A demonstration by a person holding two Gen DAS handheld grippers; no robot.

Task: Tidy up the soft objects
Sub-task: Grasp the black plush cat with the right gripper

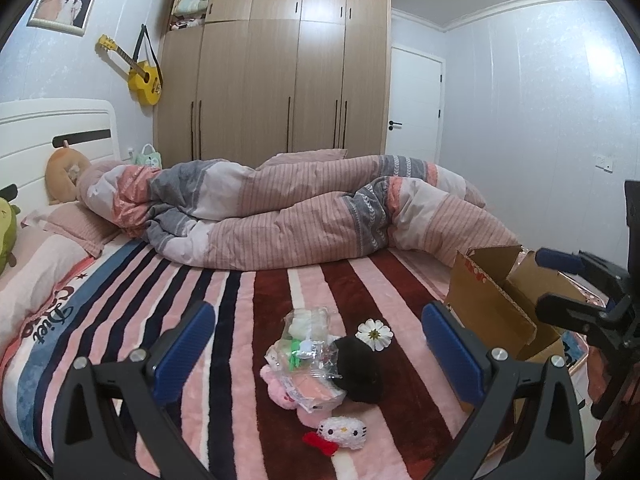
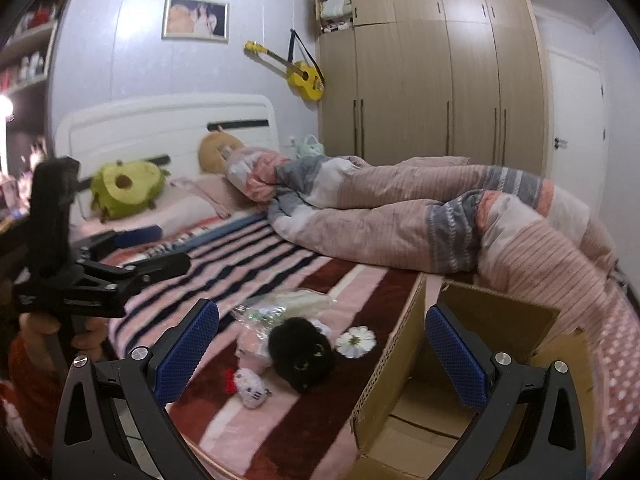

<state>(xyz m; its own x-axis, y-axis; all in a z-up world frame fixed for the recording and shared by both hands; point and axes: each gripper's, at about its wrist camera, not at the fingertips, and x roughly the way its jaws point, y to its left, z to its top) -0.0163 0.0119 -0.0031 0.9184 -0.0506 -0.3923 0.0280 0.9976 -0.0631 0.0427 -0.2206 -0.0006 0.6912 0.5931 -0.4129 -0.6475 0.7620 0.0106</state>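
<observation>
A small pile of soft toys lies on the striped blanket: a black plush, a white cat plush with a red bow, a pink plush, a clear plastic bag over them and a white flower. An open cardboard box stands to their right. My left gripper is open and empty above the pile. My right gripper is open and empty, between the pile and the box.
A rolled striped duvet lies across the far side of the bed. A green plush and a tan plush rest at the white headboard. A wardrobe, a yellow guitar and a door stand behind.
</observation>
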